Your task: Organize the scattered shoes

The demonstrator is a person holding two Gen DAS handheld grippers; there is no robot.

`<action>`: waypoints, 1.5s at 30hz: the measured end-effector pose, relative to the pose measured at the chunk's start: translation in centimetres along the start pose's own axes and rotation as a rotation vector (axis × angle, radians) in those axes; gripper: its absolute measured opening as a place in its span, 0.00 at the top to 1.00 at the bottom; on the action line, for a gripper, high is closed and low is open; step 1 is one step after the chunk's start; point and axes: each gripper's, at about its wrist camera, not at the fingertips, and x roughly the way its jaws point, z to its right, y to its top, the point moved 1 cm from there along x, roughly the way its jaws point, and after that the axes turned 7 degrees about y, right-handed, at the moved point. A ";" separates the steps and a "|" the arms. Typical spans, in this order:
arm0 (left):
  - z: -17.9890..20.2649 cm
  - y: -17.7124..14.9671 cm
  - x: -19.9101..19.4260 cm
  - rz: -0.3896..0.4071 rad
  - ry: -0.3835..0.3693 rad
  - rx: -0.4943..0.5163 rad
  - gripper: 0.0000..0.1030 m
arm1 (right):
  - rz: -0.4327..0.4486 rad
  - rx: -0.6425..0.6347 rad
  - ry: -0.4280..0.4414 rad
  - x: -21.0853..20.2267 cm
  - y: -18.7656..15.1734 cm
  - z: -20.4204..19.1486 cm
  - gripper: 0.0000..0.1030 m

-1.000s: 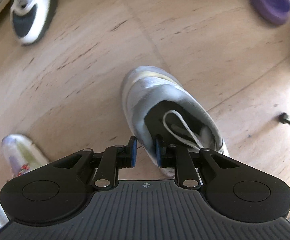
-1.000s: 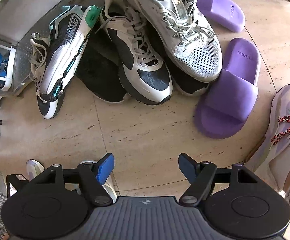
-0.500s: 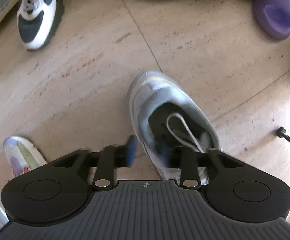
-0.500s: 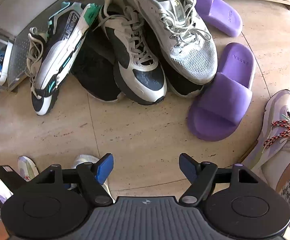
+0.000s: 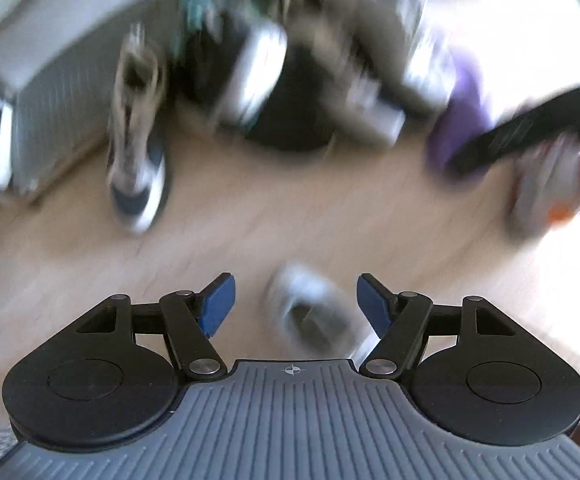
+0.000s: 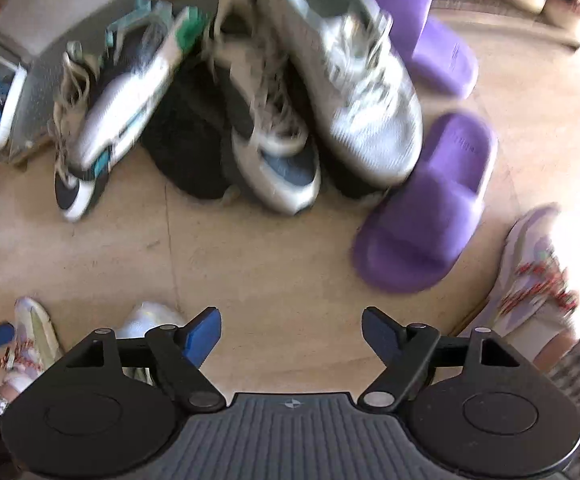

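My left gripper [image 5: 294, 305] is open and empty above the floor. The silver sneaker [image 5: 312, 312] lies on the floor below it, between the blue pads, blurred by motion. It also shows in the right wrist view [image 6: 149, 318] at the lower left. My right gripper [image 6: 292, 336] is open and empty above bare floor. Ahead of it is a pile of shoes: a white and teal running shoe [image 6: 117, 108], a white and grey sneaker [image 6: 273, 160], a large grey sneaker [image 6: 354, 92] and a purple slide [image 6: 430, 216].
A second purple slide [image 6: 430, 44] lies behind the pile. A lilac sneaker with red laces [image 6: 534, 280] is on a foot at the right, and its mate [image 6: 29, 336] at the lower left. A grey metal cabinet [image 6: 29, 12] stands at the back left.
My left gripper has opened, let go of the silver sneaker and risen away from it, and its view swings toward the pile. My right gripper has drifted slightly and stays open.
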 end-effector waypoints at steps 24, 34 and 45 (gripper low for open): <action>10.9 21.7 14.2 0.077 -0.015 -0.271 0.84 | 0.219 0.272 0.136 -12.0 10.7 10.8 0.18; 8.5 11.3 10.5 -0.046 -0.079 -0.234 0.88 | 0.297 0.281 0.131 -13.2 11.0 10.3 0.18; 4.6 -1.5 9.4 -0.371 0.050 -0.199 0.39 | 0.080 0.057 0.057 -6.2 7.2 5.5 0.16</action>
